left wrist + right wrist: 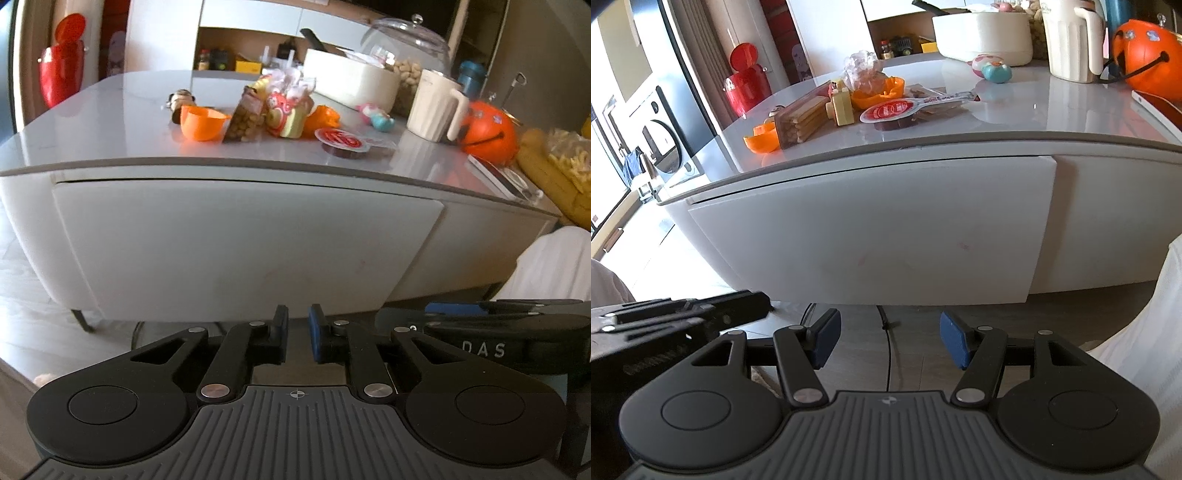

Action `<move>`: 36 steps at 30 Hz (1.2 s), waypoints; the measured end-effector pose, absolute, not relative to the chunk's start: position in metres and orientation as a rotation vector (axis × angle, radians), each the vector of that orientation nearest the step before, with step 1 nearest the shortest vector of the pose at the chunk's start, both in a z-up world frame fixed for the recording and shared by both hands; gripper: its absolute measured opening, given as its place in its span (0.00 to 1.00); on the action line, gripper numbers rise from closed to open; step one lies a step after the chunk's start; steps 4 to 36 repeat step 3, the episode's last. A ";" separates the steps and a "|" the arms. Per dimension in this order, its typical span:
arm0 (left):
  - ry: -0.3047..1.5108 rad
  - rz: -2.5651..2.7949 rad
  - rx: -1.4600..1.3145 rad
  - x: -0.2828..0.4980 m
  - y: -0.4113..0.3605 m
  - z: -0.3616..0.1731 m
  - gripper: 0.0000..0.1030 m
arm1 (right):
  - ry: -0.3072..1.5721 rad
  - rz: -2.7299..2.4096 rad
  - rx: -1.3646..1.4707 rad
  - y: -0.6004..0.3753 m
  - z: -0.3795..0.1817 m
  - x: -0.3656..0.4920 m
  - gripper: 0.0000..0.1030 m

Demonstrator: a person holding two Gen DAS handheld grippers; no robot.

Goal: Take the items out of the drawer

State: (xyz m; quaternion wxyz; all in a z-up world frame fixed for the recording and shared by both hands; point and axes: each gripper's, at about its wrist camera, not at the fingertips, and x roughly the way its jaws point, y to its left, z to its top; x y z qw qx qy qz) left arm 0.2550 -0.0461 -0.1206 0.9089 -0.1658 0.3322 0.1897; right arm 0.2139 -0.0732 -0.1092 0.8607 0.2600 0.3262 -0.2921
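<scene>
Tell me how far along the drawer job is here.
Items already sit on the tabletop, though whether they came from the drawer is not shown. The drawer front looks closed. Left gripper and right gripper hold nothing. Any remaining work needs the drawer reopened.

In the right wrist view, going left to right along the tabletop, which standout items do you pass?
Orange scoop → box of biscuit sticks → yellow figurine → red-lidded snack cup → teal egg toy → cream pitcher → orange pumpkin bucket.
</scene>
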 end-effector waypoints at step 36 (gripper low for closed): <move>0.670 0.443 -0.344 0.253 -0.041 -0.114 0.14 | 0.670 -0.604 0.597 -0.079 -0.107 0.209 0.59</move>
